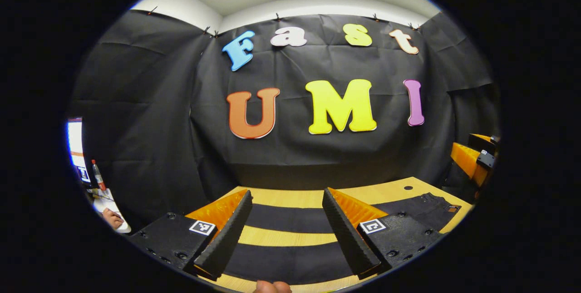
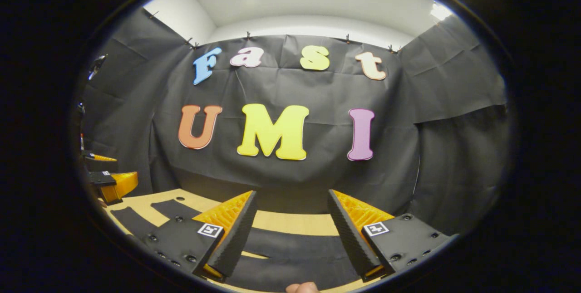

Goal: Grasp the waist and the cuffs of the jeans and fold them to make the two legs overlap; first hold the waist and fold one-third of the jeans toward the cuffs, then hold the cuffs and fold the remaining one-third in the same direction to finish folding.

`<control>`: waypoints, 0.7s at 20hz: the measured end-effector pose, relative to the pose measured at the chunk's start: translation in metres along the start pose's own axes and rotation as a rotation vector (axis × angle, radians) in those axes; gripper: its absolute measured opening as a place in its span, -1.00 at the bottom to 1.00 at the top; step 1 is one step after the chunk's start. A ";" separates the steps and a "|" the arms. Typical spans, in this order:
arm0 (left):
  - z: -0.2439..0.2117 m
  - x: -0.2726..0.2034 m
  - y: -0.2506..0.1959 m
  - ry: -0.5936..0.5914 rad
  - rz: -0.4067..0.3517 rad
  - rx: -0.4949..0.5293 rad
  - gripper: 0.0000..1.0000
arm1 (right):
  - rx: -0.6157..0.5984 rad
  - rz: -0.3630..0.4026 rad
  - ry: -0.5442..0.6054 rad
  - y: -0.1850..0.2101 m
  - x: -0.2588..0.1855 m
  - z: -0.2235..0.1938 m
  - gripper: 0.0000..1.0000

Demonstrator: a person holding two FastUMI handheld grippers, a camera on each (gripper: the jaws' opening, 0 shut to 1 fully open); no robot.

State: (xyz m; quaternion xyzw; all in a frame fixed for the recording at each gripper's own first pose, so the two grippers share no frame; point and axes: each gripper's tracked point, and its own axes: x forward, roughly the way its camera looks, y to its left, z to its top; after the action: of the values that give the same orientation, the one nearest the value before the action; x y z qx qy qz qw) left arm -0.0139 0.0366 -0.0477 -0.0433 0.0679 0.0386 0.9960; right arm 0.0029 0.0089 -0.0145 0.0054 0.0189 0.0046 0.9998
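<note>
Left hand-held gripper (image 1: 286, 234): released, its two ribbed black fingers spread wide, held above the black jeans (image 1: 290, 256), which lie flat on the light wooden desk (image 1: 290, 197) with the two legs as separate dark bands and bare wood between them; the waist end (image 1: 431, 207) lies to the right in the left gripper view. Right hand-held gripper (image 2: 290, 238): likewise released, fingers spread wide above the jeans (image 2: 295, 247), with the legs running off to the left in the right gripper view. A fingertip (image 1: 271, 287) shows at the near edge of the left gripper view.
</note>
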 end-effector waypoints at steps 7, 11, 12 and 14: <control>-0.084 -0.029 0.052 0.271 0.114 -0.265 0.99 | -0.007 0.032 0.051 0.010 -0.007 -0.018 0.84; -0.143 -0.045 0.083 0.441 0.212 -0.476 0.93 | -0.016 0.037 0.072 0.011 -0.008 -0.025 0.84; -0.151 -0.048 0.089 0.468 0.231 -0.507 0.96 | -0.021 0.038 0.076 0.012 -0.007 -0.026 0.84; -0.167 -0.048 0.096 0.517 0.252 -0.593 0.96 | -0.031 0.038 0.084 0.011 -0.006 -0.028 0.84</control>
State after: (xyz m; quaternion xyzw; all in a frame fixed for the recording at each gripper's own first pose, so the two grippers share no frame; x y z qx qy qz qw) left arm -0.0918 0.1129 -0.2135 -0.3280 0.3068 0.1659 0.8779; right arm -0.0045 0.0205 -0.0419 -0.0099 0.0609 0.0238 0.9978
